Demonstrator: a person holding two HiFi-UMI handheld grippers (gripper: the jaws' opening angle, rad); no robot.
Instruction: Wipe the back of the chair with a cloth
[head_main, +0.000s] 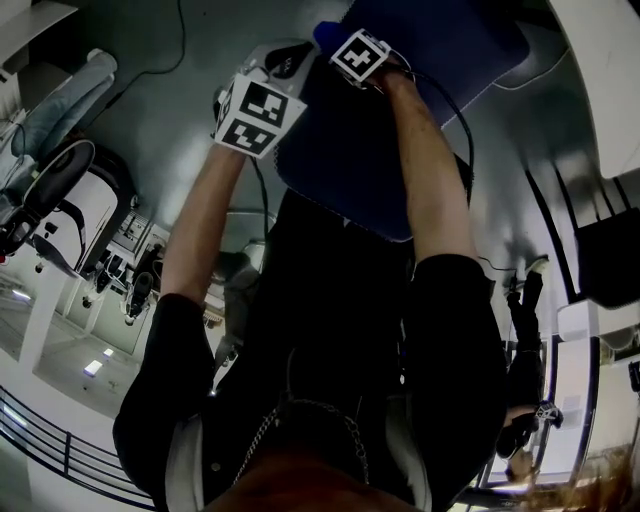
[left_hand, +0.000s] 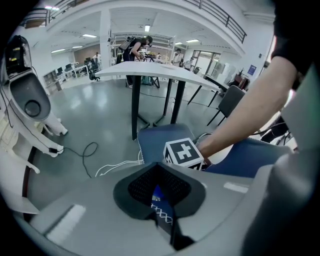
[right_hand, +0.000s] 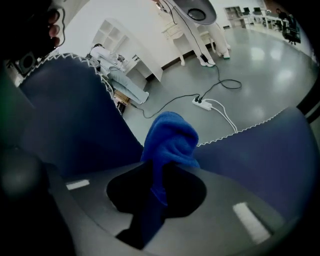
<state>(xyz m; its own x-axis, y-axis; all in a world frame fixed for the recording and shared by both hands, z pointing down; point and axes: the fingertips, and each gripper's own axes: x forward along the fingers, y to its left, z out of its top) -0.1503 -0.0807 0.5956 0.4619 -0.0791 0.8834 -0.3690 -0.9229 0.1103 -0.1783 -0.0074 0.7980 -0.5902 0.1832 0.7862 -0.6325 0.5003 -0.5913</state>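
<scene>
Your right hand-held gripper (right_hand: 156, 192) clamps the cloth (right_hand: 170, 137); your left hand-held gripper (left_hand: 162, 202) nips a stitched edge of the chair (left_hand: 155, 140), and that thin nip may slip.

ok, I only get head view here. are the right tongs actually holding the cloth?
Observer: Yes. The right gripper view shows the right tongs shut on the blue cloth, which bunches up past the tips.
Operator: and the left tongs?
Observer: The left tongs are shut on a strip of blue fabric with white zigzag stitching, apparently the chair edge seam.
Operator: anything underfoot?
Observer: A white power strip with cables lies on the floor beyond the chair.
</scene>
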